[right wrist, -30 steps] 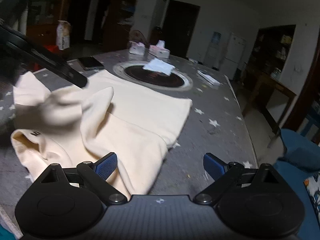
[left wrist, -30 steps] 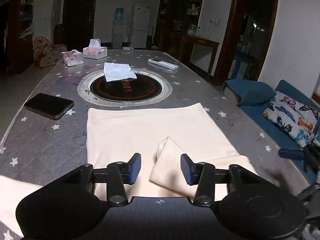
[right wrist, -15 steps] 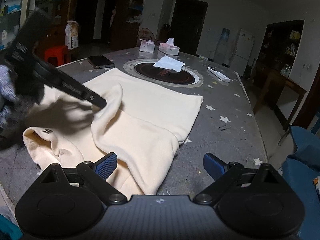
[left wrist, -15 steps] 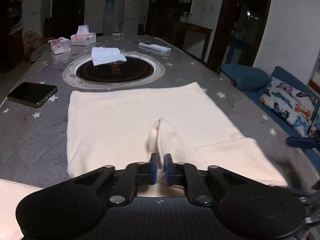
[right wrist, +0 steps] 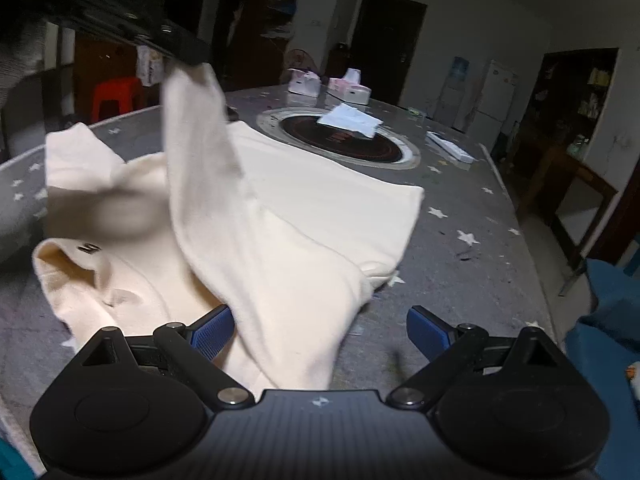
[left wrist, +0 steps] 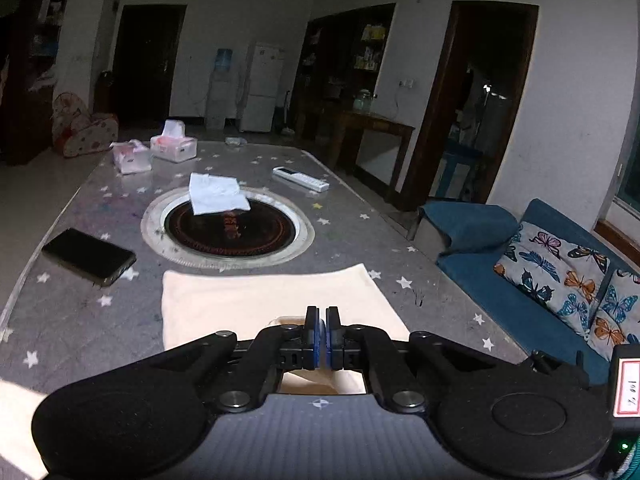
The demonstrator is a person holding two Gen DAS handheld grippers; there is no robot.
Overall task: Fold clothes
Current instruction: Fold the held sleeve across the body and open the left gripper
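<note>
The cream-coloured long-sleeved cotton garment (right wrist: 320, 216) lies spread on the grey star-printed table (left wrist: 420, 248), body flat w/ its far hem near the round black inset hotplate w/ a silver rim (left wrist: 228, 229).

Left gripper (left wrist: 322, 338) is clenched on a sleeve of the garment. In the right wrist view the sleeve (right wrist: 196, 128) hangs up off the table from that gripper's black tip (right wrist: 182, 50) at top left, draping down onto the rest of the cloth. In the left wrist view the blue pads are pressed nearly together, cloth visible just below & behind them.

Right gripper (right wrist: 320, 326) is released, jaws wide apart, hovering low over the near edge of the garment; cloth sits betw. the blue pads (right wrist: 212, 332) but they don't press on it.

Also on the table: a black smartphone (left wrist: 88, 256) at left, a crumpled white tissue (left wrist: 218, 198) on the hotplate, a white remote control (left wrist: 301, 179), and two pink-and-white tissue boxes (left wrist: 174, 146) at the far end. A blue sofa w/ butterfly-print cushions (left wrist: 560, 272) is beside the table.
</note>
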